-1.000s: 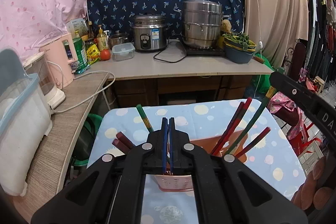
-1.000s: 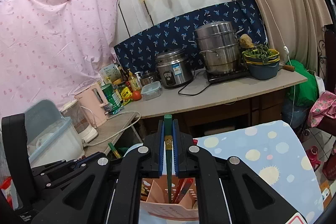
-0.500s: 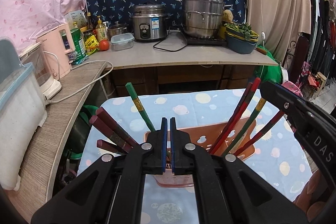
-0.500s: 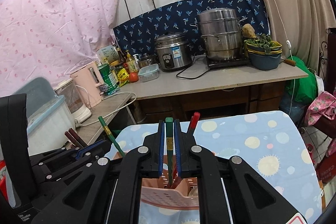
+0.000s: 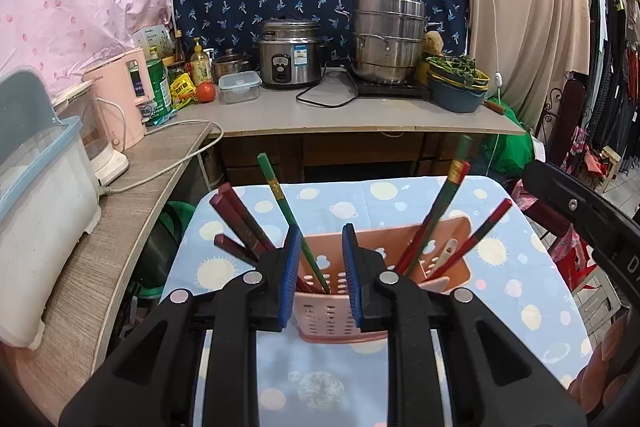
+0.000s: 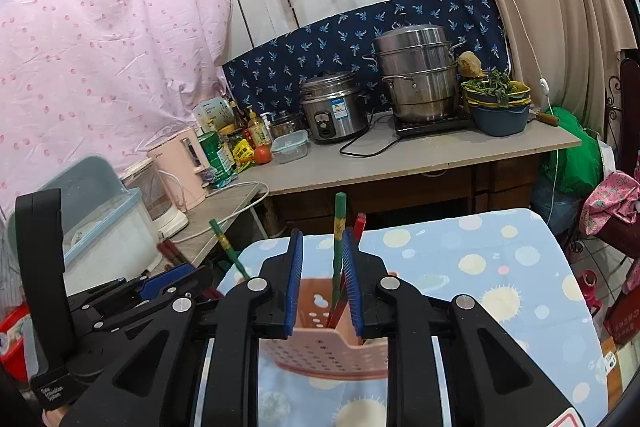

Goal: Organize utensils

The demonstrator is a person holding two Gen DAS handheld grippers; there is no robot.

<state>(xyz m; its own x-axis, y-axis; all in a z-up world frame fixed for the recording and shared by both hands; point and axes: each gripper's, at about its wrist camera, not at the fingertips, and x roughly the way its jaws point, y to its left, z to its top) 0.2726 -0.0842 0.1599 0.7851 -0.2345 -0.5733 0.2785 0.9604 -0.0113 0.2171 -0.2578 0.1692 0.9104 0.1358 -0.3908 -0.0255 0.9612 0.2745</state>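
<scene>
the left gripper (image 5: 320, 267), black-framed with blue ribbed pads, hangs with its jaws parted about as wide as the near end of the pink perforated plastic utensil basket (image 5: 376, 291) and clamps nothing; a green chopstick with a gold band (image 5: 294, 223) leans up and to the left through the gap, free of both pads. the basket stands on the table under a pale blue cloth printed with suns and planets (image 5: 516, 291). its left compartment holds that green stick together with several dark maroon chopsticks (image 5: 240, 223) fanning out to the left, and the right compartment holds a second green chopstick (image 5: 444, 199) and red chopsticks (image 5: 480, 231) leaning right. in the right wrist view the right gripper (image 6: 322, 283) sits just above the basket's near rim (image 6: 324, 347), jaws spread to a moderate gap; the second green chopstick (image 6: 338, 255) stands nearly upright between the pads, close against the right pad, and whether it touches cannot be told. the left gripper's black frame (image 6: 132, 303) shows at lower left there.
</scene>
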